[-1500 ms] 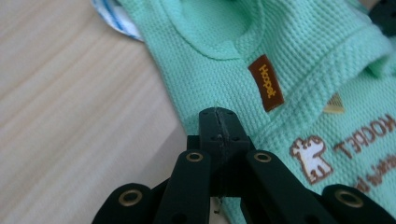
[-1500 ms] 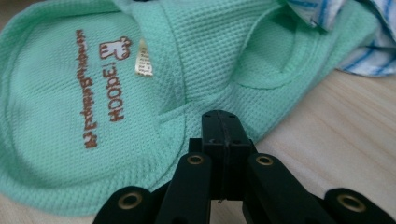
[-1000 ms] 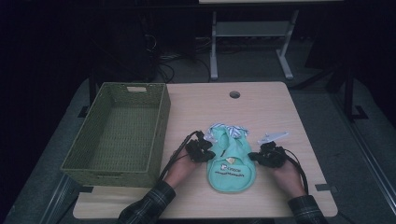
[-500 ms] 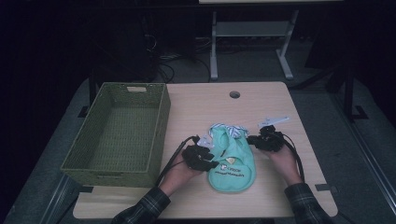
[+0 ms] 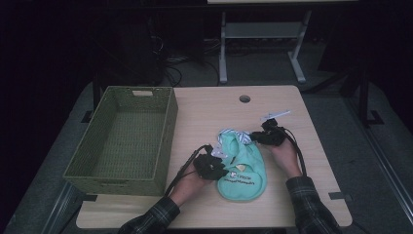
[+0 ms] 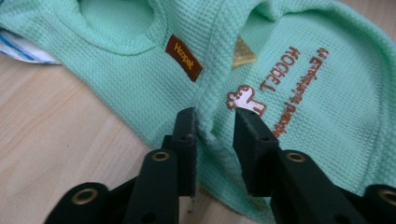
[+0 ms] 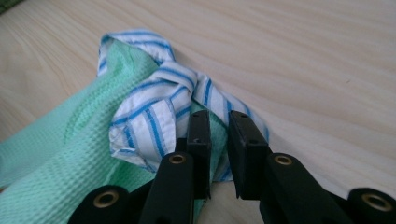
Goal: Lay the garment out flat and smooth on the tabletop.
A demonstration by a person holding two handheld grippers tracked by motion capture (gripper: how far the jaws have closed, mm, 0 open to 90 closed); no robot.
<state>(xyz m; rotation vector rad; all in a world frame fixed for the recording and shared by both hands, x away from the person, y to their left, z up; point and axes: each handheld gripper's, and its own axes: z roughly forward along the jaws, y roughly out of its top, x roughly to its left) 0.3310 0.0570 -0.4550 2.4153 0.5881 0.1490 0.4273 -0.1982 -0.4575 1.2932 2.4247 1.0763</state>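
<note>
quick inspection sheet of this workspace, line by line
surface: light wooden table with a round hole near its far edge
job's things: mint-green garment with a blue-striped white collar, lying flat toward the near side; empty green woven basket on the table's left
clutter: small white item beyond the right gripper, too small to identify
grippers: left gripper open, a raised fold of the garment between its jaws; right gripper at the striped collar, jaws narrowly apart with fabric between, grip unclear
cables: black cable trailing from the right gripper; another from the left
surroundings: dark room, grey floor, metal stand and loose cords behind the table
</note>
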